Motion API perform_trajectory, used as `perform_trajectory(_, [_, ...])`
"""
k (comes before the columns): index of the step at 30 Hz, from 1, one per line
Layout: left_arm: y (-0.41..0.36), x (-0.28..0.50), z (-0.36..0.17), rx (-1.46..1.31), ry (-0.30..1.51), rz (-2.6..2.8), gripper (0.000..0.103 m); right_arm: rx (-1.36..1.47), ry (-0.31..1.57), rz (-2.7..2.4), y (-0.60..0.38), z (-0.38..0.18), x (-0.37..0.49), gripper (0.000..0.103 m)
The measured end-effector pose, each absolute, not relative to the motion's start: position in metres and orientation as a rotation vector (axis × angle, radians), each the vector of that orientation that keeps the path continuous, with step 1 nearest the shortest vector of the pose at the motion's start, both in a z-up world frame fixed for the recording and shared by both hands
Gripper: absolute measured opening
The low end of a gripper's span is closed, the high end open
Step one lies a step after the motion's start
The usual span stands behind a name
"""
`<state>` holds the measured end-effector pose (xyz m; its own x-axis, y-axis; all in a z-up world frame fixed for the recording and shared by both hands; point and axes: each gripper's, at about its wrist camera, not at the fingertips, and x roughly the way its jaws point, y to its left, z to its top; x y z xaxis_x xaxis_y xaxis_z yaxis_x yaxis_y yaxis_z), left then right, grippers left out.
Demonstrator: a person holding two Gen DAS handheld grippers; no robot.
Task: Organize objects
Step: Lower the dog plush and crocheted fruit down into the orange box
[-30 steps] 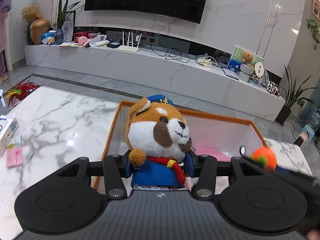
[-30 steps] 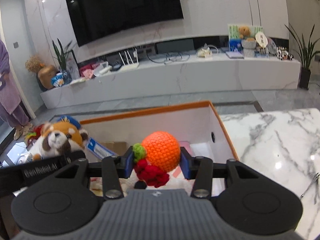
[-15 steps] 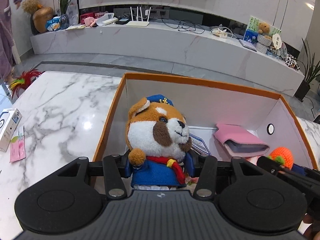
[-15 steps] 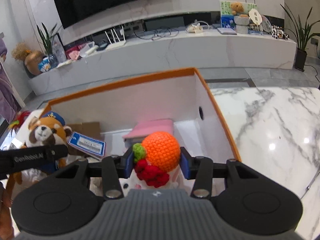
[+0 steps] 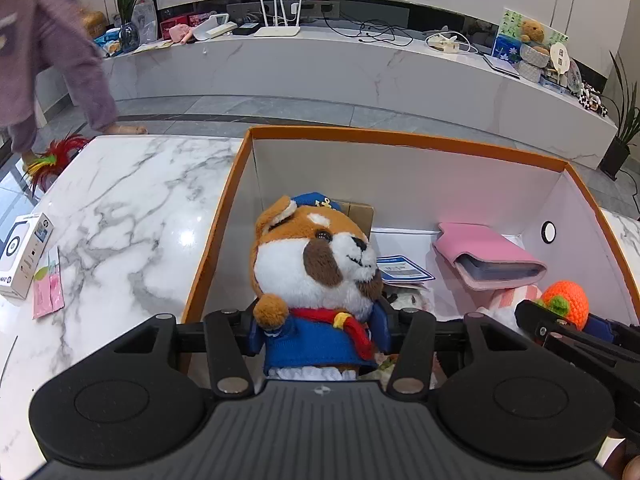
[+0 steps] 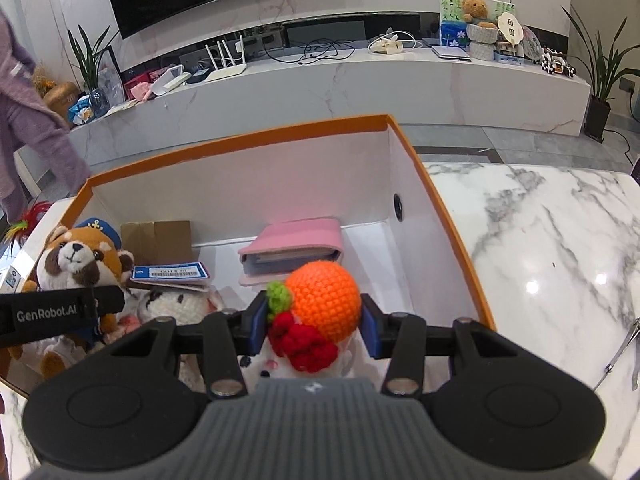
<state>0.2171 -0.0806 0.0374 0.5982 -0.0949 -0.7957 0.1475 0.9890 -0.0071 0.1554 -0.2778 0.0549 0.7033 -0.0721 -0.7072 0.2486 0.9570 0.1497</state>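
Note:
My left gripper [image 5: 318, 330] is shut on a brown and white plush dog [image 5: 316, 268] in a blue coat and cap, held inside the left part of the orange-rimmed white box [image 5: 400, 136]. The dog also shows in the right wrist view [image 6: 78, 260]. My right gripper [image 6: 314, 322] is shut on a crocheted toy with an orange ball top [image 6: 326, 296], held inside the box [image 6: 240, 136] near its right side. That toy shows at the right of the left wrist view [image 5: 568, 302].
In the box lie a pink wallet [image 5: 488, 254], a blue-edged card [image 5: 404, 270], a brown cardboard piece [image 6: 158, 240] and a white knitted plush [image 6: 176, 308]. A white carton [image 5: 24, 254] and pink packet [image 5: 48, 288] lie on the marble table at left. A person in purple [image 5: 52, 52] stands beyond.
Both grippers have tipped down and lowered their toys into the box; more of the box floor shows now. The person in purple has moved closer to the table.

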Motion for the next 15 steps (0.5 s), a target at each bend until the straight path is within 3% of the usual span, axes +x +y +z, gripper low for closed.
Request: perform_trajectory(15, [-0.101, 0.209, 0.029, 0.116, 0.946, -0.233, 0.058, 0.269, 0.806, -0.172, -0.278, 0.053, 0.148, 0.048])
